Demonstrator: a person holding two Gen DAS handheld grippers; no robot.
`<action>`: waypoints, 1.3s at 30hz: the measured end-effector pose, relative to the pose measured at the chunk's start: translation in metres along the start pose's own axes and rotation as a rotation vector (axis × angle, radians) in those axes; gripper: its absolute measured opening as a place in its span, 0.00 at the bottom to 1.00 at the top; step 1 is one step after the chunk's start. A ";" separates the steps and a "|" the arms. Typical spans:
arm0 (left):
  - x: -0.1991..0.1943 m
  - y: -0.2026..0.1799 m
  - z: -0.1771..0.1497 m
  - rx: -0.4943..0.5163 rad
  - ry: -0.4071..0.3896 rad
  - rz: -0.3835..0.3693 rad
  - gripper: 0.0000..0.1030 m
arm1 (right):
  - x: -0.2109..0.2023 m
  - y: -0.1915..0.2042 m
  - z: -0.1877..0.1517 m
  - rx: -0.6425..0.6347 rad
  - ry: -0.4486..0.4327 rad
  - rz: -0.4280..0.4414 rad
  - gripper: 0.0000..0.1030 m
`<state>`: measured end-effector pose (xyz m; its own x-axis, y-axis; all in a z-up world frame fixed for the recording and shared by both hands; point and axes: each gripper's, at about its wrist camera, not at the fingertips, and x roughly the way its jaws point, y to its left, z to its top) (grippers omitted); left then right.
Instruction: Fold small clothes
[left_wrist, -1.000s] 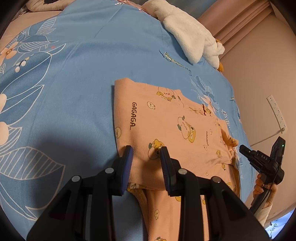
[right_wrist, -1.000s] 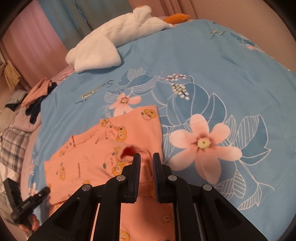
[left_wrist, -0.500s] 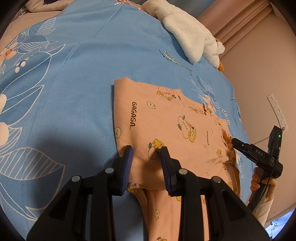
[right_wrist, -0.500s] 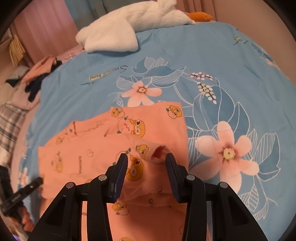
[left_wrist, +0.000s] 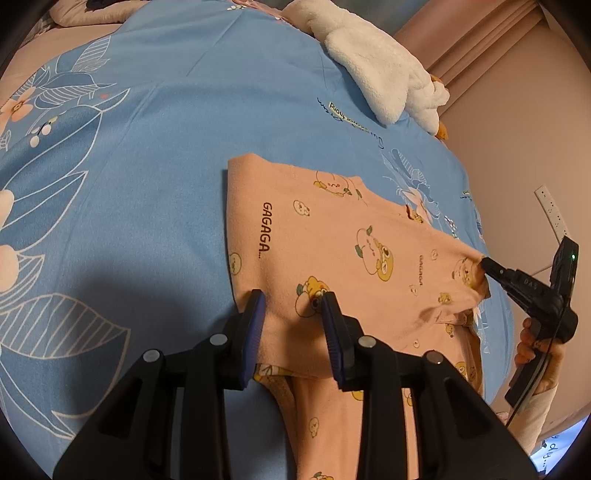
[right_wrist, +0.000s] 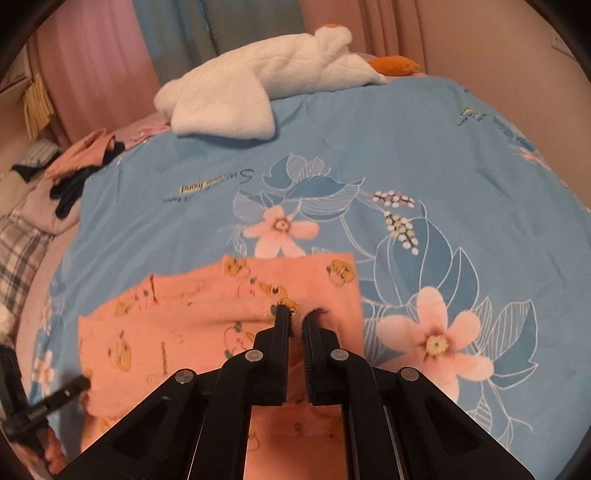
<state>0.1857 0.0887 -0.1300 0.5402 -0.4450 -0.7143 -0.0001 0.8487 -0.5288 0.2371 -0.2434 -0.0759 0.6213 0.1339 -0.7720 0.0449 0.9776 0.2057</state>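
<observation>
1. The peach baby garment (left_wrist: 332, 254) is a soft knit, printed with small cartoon bears and the word "GAGAGA...". It lies partly folded on a blue floral bedsheet (left_wrist: 147, 166) whose smooth cotton carries outlined leaves and pink blossoms.
2. A fluffy white plush toy (right_wrist: 258, 92) with orange parts rests at the far edge of the bed, well apart from the garment.
3. The left gripper (left_wrist: 293, 328) has hard black arms with blue ribbed pads. Its jaws stand partly apart and straddle the garment's near folded edge, with the cloth rising between the pads; whether they pinch it cannot be told.
4. The right gripper (right_wrist: 294, 325) is clenched on a bunched cuff of the garment, its two black fingers nearly touching, with a fold of cloth between the tips.
5. The left wrist view alone shows the right gripper (left_wrist: 491, 267) from the side, its tip at the garment's far corner, held by a hand (left_wrist: 532, 343), and a white power strip (left_wrist: 552, 210) on the wall.
6. The right wrist view alone shows a heap of clothes (right_wrist: 74, 173) at the bed's left edge and pink curtains (right_wrist: 92, 66).
</observation>
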 end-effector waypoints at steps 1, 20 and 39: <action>0.000 0.000 0.000 0.001 0.000 0.000 0.30 | 0.004 0.001 0.002 -0.005 0.007 -0.012 0.07; -0.001 0.006 0.002 -0.033 0.015 -0.021 0.30 | 0.066 -0.001 -0.005 -0.029 0.122 -0.143 0.07; 0.000 0.002 0.003 -0.029 0.010 -0.015 0.38 | 0.068 -0.001 -0.009 -0.017 0.104 -0.153 0.08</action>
<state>0.1881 0.0909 -0.1302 0.5321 -0.4602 -0.7108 -0.0163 0.8337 -0.5520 0.2720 -0.2339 -0.1336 0.5239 -0.0013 -0.8518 0.1186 0.9904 0.0715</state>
